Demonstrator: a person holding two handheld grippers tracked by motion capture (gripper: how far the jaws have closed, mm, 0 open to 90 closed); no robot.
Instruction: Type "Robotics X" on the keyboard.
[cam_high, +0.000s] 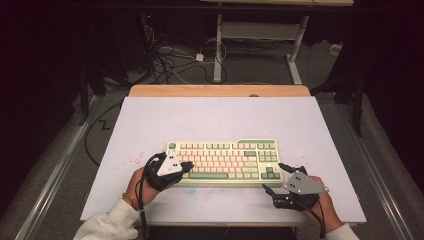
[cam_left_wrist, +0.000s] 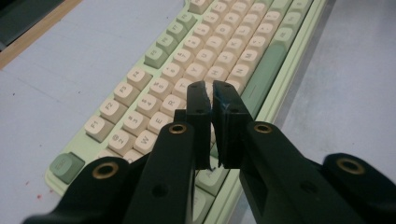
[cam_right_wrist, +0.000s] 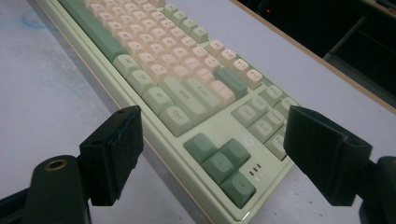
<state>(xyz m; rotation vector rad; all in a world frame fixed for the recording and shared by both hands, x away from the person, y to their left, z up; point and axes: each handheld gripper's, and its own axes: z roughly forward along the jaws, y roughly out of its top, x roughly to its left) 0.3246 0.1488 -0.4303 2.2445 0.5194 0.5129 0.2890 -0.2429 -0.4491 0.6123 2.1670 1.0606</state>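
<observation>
Two grippers are working one keyboard (cam_high: 224, 162), which lies square across the near half of the pale desk (cam_high: 210, 115), its long edge running left to right so both hands can get at it from the near side.

The left gripper (cam_high: 186, 165) is over the keyboard's left end. In the left gripper view its fingers (cam_left_wrist: 199, 114) are pressed nearly together with only a thin slit between them and nothing caught in it. Held like that they make a single narrow tip, which looks right for poking one cream key without dragging its neighbours. The tip sits low over the letter rows, around the middle of the left-hand block; whether it is actually touching a key I cannot tell.

Over at the right, the right gripper (cam_high: 276, 176) waits just off the keyboard's near right corner, resting above the bare desk. Its fingers (cam_right_wrist: 114, 151) are spread wide, nothing between them, and in the right gripper view they frame the green arrow keys (cam_right_wrist: 222, 161) and the corner of the case. My read is that this hand is either parked clear of the typing or lined up to steady that corner if the board slides.

The person's sleeves (cam_high: 107, 222) come in from the near edge, wrists low, which keeps both tools at a shallow angle to the keys.

Far behind, cables (cam_high: 172, 57) sprawl on the floor under another table's legs, well clear of the work.
</observation>
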